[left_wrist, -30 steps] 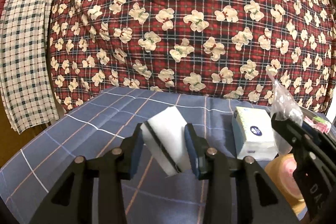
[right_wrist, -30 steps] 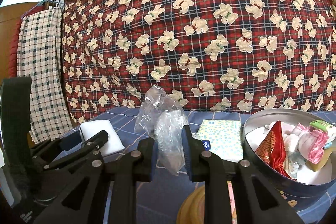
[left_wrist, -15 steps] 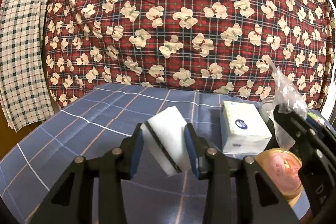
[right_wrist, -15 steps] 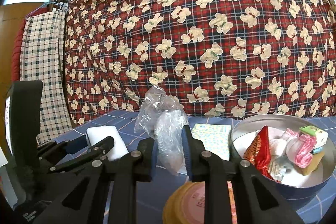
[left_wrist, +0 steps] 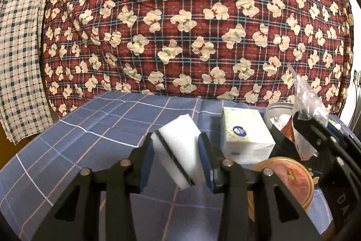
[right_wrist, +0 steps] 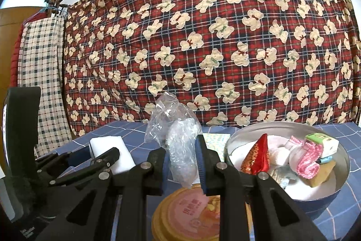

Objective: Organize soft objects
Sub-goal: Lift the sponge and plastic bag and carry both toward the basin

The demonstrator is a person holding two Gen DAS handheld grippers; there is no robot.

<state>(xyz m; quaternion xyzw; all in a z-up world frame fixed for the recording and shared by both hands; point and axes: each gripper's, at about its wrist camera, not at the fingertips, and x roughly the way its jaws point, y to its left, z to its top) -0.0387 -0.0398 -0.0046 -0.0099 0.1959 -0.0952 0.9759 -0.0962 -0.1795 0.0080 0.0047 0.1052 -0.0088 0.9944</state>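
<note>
My left gripper (left_wrist: 177, 164) is shut on a white sponge (left_wrist: 178, 146) with a dark stripe, held tilted above the blue checked cloth (left_wrist: 90, 134). The same sponge (right_wrist: 108, 150) shows at the left of the right wrist view. My right gripper (right_wrist: 181, 164) is shut on a crumpled clear plastic bag (right_wrist: 178, 137), which sticks up between the pads; that bag (left_wrist: 304, 101) also appears at the right of the left wrist view. A round metal tin (right_wrist: 338, 150) to the right holds a red packet (right_wrist: 257, 157), a pink knit piece (right_wrist: 309, 159) and other small soft items.
A tissue pack (left_wrist: 246, 132) lies on the cloth just left of the tin. A round yellow lid (right_wrist: 191, 211) with pink print sits in front, below the right gripper. A red teddy-print quilt (left_wrist: 191, 22) rises behind; a checked garment (left_wrist: 20, 55) hangs at the left.
Both grippers have drifted sideways toward the tin, still holding the sponge and the bag. The tissue pack, lid and tin have shifted left and closer in both views.
</note>
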